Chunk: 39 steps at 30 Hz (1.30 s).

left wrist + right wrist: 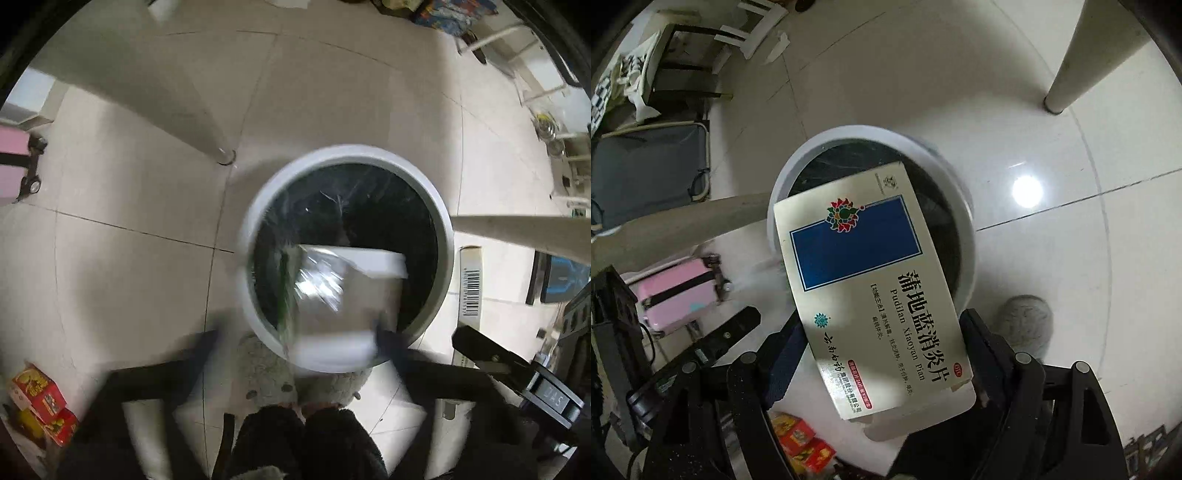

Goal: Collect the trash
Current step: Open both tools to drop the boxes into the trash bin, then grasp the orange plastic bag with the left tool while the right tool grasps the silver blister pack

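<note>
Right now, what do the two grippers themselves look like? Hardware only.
Left gripper: blurred black fingers, black frame behind. Right gripper: matte black, textured fingers with dark blue inner faces, round silver pivot bolts on the linkages. No cables or sleeves in view.
</note>
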Each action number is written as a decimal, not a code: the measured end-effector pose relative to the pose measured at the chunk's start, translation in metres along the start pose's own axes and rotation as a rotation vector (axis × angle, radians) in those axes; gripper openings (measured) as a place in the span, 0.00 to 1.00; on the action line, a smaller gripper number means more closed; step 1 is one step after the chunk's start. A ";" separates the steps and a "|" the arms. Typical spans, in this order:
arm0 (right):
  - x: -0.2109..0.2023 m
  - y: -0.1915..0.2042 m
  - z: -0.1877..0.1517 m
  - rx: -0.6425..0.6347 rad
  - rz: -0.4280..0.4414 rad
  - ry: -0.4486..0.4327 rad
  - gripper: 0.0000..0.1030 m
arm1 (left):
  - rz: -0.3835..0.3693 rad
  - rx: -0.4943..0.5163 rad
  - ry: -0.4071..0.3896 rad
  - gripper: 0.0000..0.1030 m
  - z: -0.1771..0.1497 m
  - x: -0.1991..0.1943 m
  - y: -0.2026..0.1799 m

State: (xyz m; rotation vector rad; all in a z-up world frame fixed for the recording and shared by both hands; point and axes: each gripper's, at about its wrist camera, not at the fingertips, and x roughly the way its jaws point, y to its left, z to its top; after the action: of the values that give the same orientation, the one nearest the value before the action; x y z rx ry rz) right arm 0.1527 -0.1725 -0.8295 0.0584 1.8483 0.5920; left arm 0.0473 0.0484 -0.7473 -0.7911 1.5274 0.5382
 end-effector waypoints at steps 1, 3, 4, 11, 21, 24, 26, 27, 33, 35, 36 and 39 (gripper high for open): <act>0.000 -0.001 0.000 -0.006 0.013 0.004 0.98 | 0.003 0.000 -0.009 1.00 -0.002 -0.004 0.003; -0.002 -0.002 -0.003 -0.034 0.005 0.006 1.00 | 0.026 0.006 -0.021 1.00 -0.006 -0.014 0.003; -0.005 -0.002 -0.005 -0.046 0.000 0.008 1.00 | 0.034 0.008 -0.028 1.00 -0.010 -0.018 0.006; -0.034 0.028 -0.022 -0.197 -0.212 -0.071 1.00 | 0.120 0.041 -0.090 1.00 -0.032 -0.062 0.004; -0.126 0.071 -0.068 -0.273 -0.389 -0.171 1.00 | 0.143 0.063 -0.111 1.00 -0.079 -0.147 0.017; -0.166 0.093 -0.089 -0.288 -0.393 -0.186 1.00 | 0.133 0.072 -0.117 1.00 -0.093 -0.176 0.014; -0.198 0.110 -0.106 -0.304 -0.394 -0.199 1.00 | 0.133 0.077 -0.123 1.00 -0.104 -0.207 0.013; -0.211 0.116 -0.112 -0.308 -0.394 -0.203 1.00 | 0.131 0.079 -0.125 1.00 -0.109 -0.219 0.011; -0.306 0.162 -0.160 -0.314 -0.369 -0.225 1.00 | 0.097 0.091 -0.174 1.00 -0.134 -0.313 0.009; -0.333 0.175 -0.172 -0.307 -0.355 -0.237 1.00 | 0.085 0.103 -0.199 1.00 -0.139 -0.345 0.007; -0.346 0.184 -0.179 -0.300 -0.343 -0.244 1.00 | 0.080 0.112 -0.214 1.00 -0.141 -0.359 0.004; -0.383 0.201 -0.189 -0.287 -0.305 -0.270 1.00 | 0.076 0.128 -0.264 1.00 -0.141 -0.397 0.000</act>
State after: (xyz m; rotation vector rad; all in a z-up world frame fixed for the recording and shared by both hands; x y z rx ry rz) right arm 0.0715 -0.1907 -0.3651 -0.3149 1.4602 0.5959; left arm -0.0493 0.0110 -0.3388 -0.5424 1.3361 0.5709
